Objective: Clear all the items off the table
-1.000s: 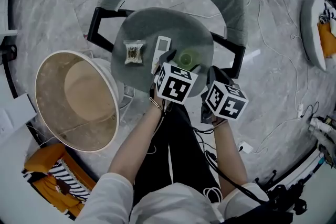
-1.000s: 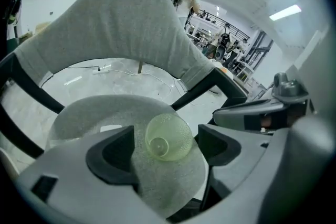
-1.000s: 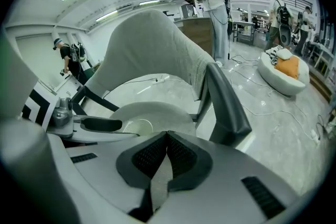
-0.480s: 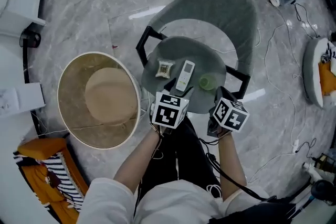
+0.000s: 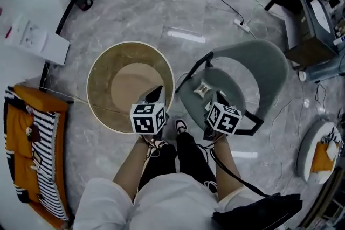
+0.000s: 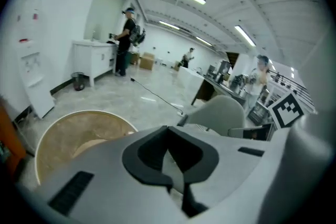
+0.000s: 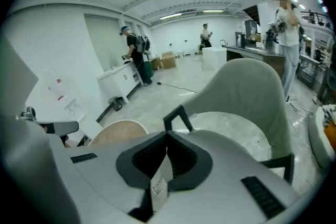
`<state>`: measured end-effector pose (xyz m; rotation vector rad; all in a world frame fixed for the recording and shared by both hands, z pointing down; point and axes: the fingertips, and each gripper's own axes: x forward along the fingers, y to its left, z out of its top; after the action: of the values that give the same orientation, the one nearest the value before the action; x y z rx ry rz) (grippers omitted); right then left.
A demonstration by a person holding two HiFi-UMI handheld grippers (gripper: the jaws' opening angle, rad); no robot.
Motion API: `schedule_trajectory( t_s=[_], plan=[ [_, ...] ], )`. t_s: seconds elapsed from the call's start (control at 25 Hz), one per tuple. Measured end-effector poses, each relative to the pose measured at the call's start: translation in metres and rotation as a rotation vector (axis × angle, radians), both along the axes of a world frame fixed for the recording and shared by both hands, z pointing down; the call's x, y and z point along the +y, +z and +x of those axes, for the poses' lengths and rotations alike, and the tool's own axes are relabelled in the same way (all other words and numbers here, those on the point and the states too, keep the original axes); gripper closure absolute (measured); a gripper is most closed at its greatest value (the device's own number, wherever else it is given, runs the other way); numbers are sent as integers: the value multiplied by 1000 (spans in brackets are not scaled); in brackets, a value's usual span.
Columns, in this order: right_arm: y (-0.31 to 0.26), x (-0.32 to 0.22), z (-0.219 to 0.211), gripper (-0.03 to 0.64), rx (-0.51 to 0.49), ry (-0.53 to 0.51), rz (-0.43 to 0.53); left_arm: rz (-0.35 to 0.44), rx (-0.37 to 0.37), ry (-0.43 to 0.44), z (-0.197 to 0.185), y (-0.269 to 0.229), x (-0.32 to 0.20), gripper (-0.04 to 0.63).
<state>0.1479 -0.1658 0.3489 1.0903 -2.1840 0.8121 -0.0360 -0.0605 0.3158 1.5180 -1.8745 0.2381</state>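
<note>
right gripper (image 7: 167, 141): fingers (image 7: 149, 158) pinch a thin white item (image 7: 159, 184) between them; left gripper (image 6: 168, 137): fingers (image 6: 149, 150) just closed on nothing.

In the head view the marker cube of the right tool (image 5: 219, 97) covers the near part of the worktop (image 5: 190, 97), so whatever lies there is hidden. The packet (image 5: 202, 89) beside it is too small to tell its contents. In the right gripper view a pale strip (image 7: 159, 183) sits between the closed jaws, possibly part of the tool itself, and the tool's body hides most of the basket (image 7: 118, 131).
</note>
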Motion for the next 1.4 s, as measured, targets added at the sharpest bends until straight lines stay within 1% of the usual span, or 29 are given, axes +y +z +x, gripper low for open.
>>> schedule_trajectory(
  t_s=[0.16, 0.28, 0.44, 0.56, 0.64, 0.72, 0.84, 0.92, 1.04, 1.16, 1.4],
  plan=[
    [-30, 24, -86, 593, -29, -176, 17, 64, -11, -226, -78, -46, 69, 588],
    [-49, 61, -141, 593, -48, -299, 13, 95, -30, -381, -120, -76, 131, 588],
    [-72, 104, -191, 592, -77, -441, 23, 128, -54, -587, -150, -106, 211, 588],
    [-92, 131, -219, 592, -108, -523, 32, 136, -86, -676, -164, -124, 261, 588],
    [-108, 148, -239, 592, -127, -573, 56, 140, -120, -713, -173, -138, 291, 588],
    [-125, 159, -252, 593, -152, -597, 83, 145, -154, -730, -177, -151, 311, 588],
    [-147, 169, -263, 594, -195, -608, 99, 155, -184, -732, -182, -169, 321, 588],
    [-158, 177, -268, 592, -199, -633, 116, 168, -195, -741, -185, -177, 325, 588],
    [-161, 182, -266, 593, -172, -684, 144, 185, -196, -759, -183, -181, 326, 588],
    [-163, 178, -262, 592, -150, -714, 154, 188, -181, -774, -178, -180, 322, 588],
    [-177, 166, -254, 592, -185, -724, 168, 182, -153, -789, -168, -171, 310, 588]
  ],
)
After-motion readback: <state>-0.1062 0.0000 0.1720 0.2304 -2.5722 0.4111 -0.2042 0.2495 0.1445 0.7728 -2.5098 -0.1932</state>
